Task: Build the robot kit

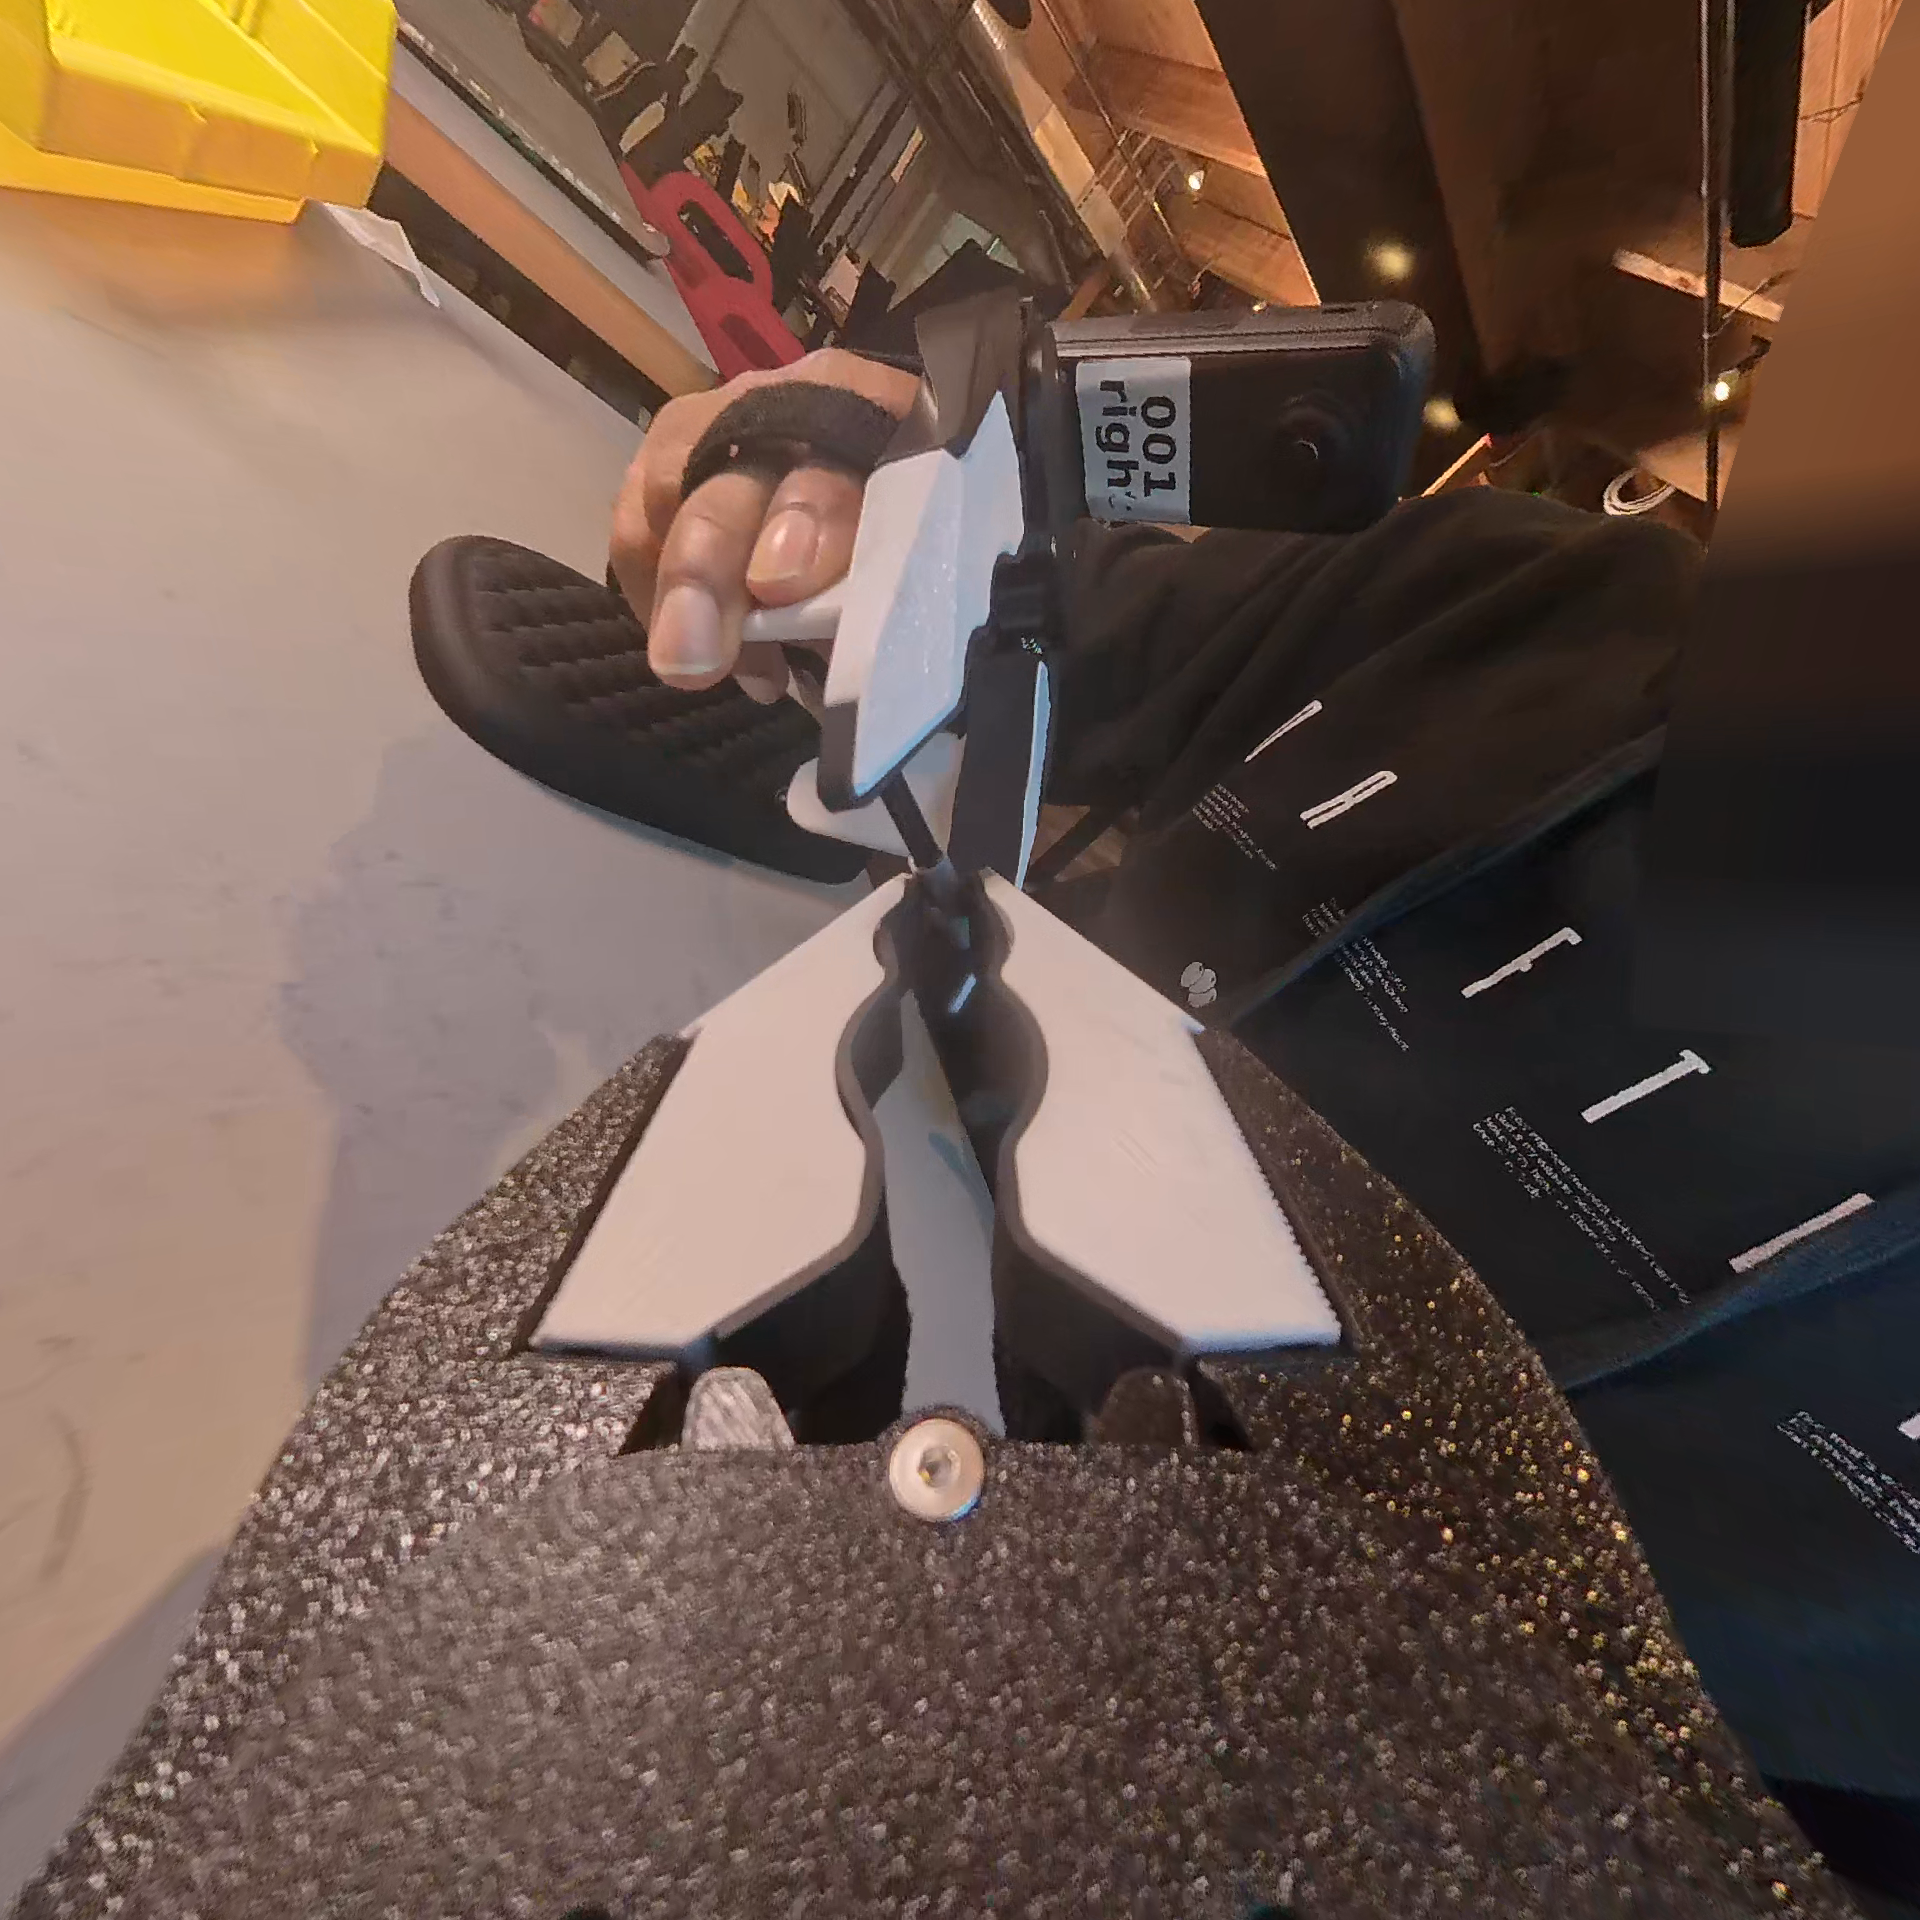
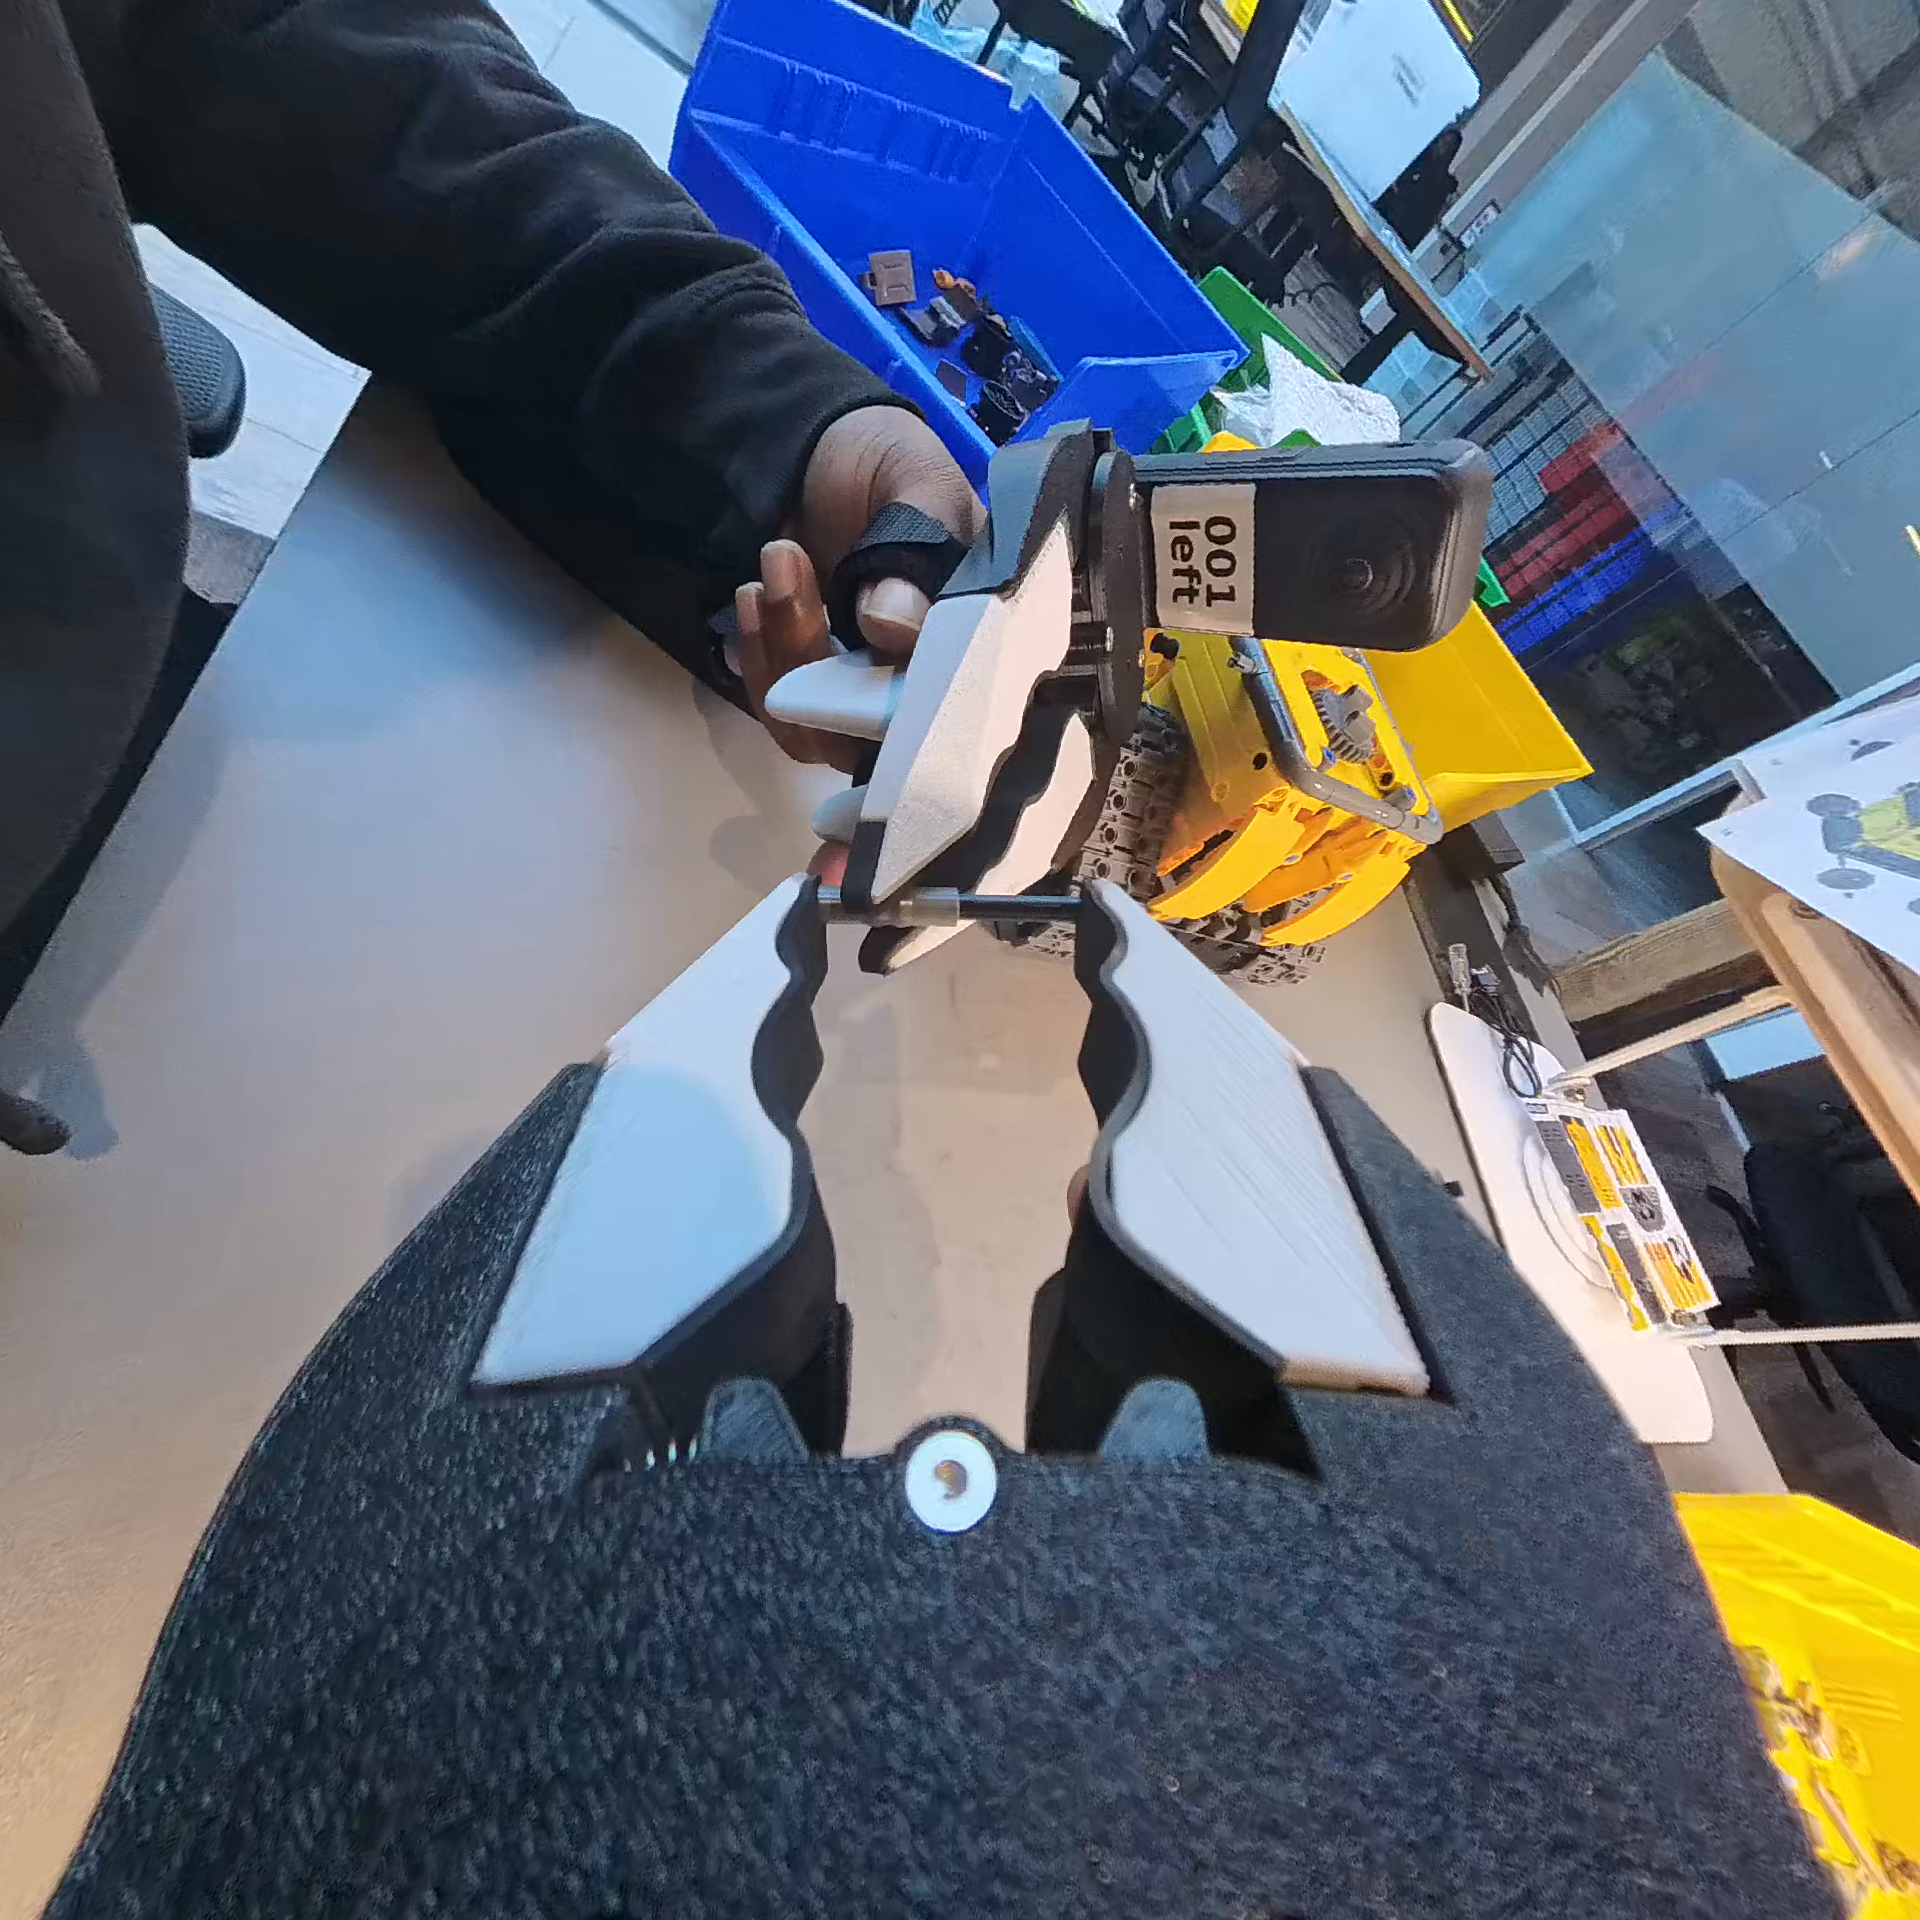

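Observation:
A thin black axle with a small grey bush on it is held above the pale table. My right gripper is partly closed, and the axle spans its gap with one end against each fingertip. My left gripper comes in from above and is shut on the axle near its left end. In the left wrist view my left gripper has its tips pinched together on the axle. The right gripper is just beyond it, held by a hand.
A yellow and grey brick-built vehicle stands just behind the grippers. A blue bin with small parts is at the back. Yellow bins, a sticker sheet and a black chair armrest lie around. The grippers are tip to tip, or close to it.

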Available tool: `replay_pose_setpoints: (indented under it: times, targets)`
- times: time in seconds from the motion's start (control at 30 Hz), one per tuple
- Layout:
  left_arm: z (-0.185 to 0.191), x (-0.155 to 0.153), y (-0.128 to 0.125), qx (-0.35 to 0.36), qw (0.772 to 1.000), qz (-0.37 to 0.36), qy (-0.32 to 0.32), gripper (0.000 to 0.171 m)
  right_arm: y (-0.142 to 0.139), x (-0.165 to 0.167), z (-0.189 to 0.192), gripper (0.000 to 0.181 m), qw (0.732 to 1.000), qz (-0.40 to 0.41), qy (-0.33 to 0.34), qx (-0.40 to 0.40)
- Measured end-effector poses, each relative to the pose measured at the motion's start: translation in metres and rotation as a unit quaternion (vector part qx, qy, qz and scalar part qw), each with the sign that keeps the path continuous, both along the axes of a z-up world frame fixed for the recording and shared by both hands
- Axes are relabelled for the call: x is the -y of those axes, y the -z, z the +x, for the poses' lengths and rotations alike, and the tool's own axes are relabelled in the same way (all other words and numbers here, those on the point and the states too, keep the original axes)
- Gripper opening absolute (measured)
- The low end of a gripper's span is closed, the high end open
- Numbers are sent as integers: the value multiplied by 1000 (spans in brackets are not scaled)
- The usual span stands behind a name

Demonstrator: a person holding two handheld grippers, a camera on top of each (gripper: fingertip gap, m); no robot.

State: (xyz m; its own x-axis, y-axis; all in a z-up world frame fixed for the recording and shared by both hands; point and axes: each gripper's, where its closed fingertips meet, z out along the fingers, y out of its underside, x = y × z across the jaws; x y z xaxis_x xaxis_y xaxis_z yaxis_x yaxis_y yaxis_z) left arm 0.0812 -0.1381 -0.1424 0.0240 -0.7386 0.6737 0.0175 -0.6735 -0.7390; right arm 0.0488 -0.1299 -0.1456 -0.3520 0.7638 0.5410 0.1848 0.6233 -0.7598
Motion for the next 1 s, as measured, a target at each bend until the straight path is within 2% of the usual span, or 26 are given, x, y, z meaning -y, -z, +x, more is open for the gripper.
replay_pose_setpoints:
  times: [0.1, 0.17, 0.27, 0.37, 0.5, 0.67, 1.0]
  targets:
    - [-2, -6, 3, -16, 1000, 8, -19, 6, 2, -7, -2, 49, 1000, -14, 14, -15]
    - [-2, -12, 11, -51, 998, 19, -39, 8, 9, -14, -2, 50, 999, -23, 24, -8]
    - [-9, -28, 35, -155, 982, 50, -94, 6, 19, -22, 6, 60, 999, -24, 27, 16]
    - [-21, -41, 66, -301, 939, 98, -130, 6, 32, -37, 19, 56, 996, -58, 47, 57]
    - [-44, -50, 109, -487, 852, 144, -126, 6, 50, -50, 35, 38, 986, -103, 70, 109]
    - [-39, -50, 108, -499, 843, 171, -109, 6, 74, -50, 37, 30, 982, -79, 77, 152]
    - [-37, -52, 108, -466, 861, 174, -104, 6, 87, -56, 27, 29, 973, -86, 78, 199]
